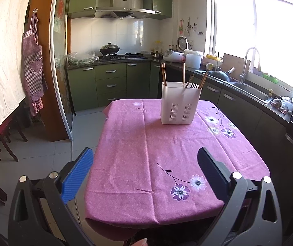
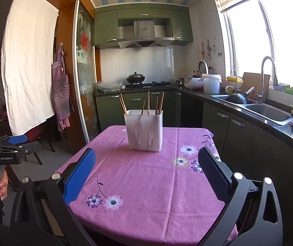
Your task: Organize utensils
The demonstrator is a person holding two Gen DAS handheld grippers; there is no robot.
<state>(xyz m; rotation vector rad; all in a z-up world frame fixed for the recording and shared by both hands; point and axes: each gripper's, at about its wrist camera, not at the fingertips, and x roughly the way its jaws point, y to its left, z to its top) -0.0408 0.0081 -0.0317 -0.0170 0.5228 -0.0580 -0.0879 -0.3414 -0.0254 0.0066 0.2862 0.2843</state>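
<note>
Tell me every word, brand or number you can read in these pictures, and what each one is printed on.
"GenRobot.AI": white lettering on the black body of the left claw, seen from the right wrist view.
Range hood: a small dark badge on its steel front, too small to read.
Wall by the window: small stickers and hanging items, too blurred to read.
White utensil holder and pink tablecloth: no text, only flowers.

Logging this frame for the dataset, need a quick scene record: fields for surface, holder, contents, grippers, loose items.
surface: table with pink floral tablecloth
holder: white slotted utensil holder, upright, on the far part of the table
contents: wooden chopsticks standing inside; a dark utensil tip shows at the rim
left gripper: open, empty, over the near table edge
right gripper: open, empty
loose items on cloth: none visible
</note>
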